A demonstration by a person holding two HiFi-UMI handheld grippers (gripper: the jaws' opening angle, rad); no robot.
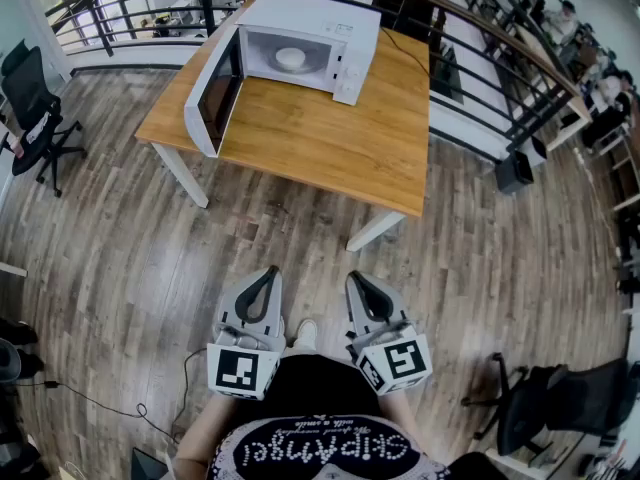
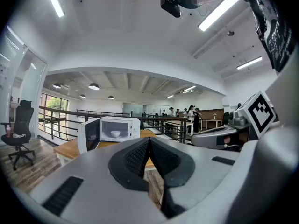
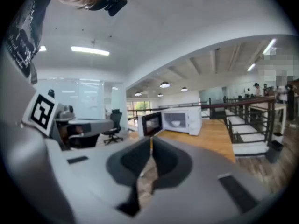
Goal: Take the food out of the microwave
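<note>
Microwave (image 1: 300, 43): far side of table (image 1: 320, 158); door (image 1: 215, 93) swung wide left, so the cavity was reachable.
Bowl (image 1: 290, 58): inside cavity; contents too small to tell.
Left gripper (image 1: 266, 276): jaws pressed together, empty, near the body.
Right gripper (image 1: 360, 282): same; approach not begun.

The microwave (image 1: 320, 18) and bowl (image 1: 290, 58) are white, the surface (image 1: 320, 143) warm brown wood, the floor (image 1: 120, 268) grey-brown planks, the left gripper (image 1: 268, 272) and right gripper (image 1: 355, 277) grey with black-and-white markers.

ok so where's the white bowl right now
In the head view the white bowl sits inside the microwave, whose door is open, at the far side of the wooden table, upper centre of the picture.
</note>
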